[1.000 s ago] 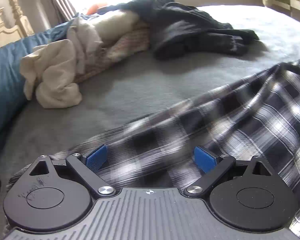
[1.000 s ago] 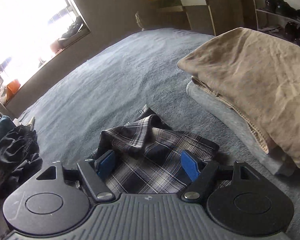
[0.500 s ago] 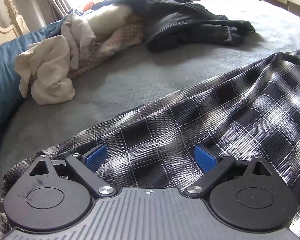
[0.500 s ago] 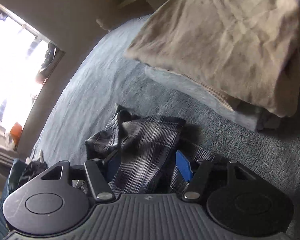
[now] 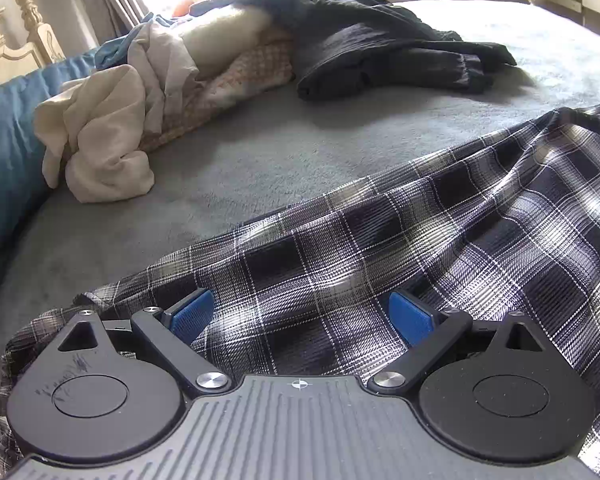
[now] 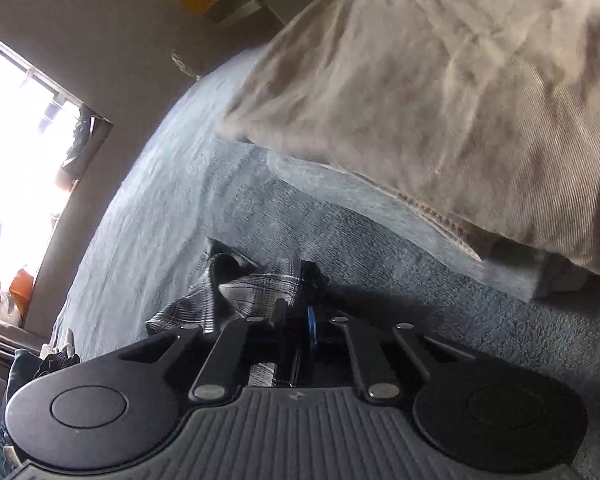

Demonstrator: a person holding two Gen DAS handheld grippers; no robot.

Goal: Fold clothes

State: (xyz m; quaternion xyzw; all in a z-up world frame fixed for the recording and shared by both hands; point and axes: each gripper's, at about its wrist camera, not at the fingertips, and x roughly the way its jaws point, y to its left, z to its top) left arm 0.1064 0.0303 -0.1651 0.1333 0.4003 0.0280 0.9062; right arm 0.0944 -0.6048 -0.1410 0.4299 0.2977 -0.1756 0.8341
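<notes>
A wide bed covered in a grey-blue fleecy blanket (image 5: 300,152) fills both views, with bright window light at its far side. On it, in the left wrist view, lie a crumpled cream cloth (image 5: 100,144), a heap of black garments (image 5: 379,48) and a blue pillow (image 5: 4,160) beside a cream carved headboard (image 5: 16,36). In the right wrist view a folded beige twill garment (image 6: 439,92) sits atop a pale blue folded one (image 6: 379,208), near the gripper. The black-and-white plaid shirt (image 5: 419,248) is spread flat over the blanket. The left gripper (image 5: 300,316) hovers low over the shirt's hem, its blue pads (image 5: 190,314) spread wide apart, released. The right gripper (image 6: 298,320), tilted, has its jaws clenched together on a bunched fold of the shirt (image 6: 252,292).
</notes>
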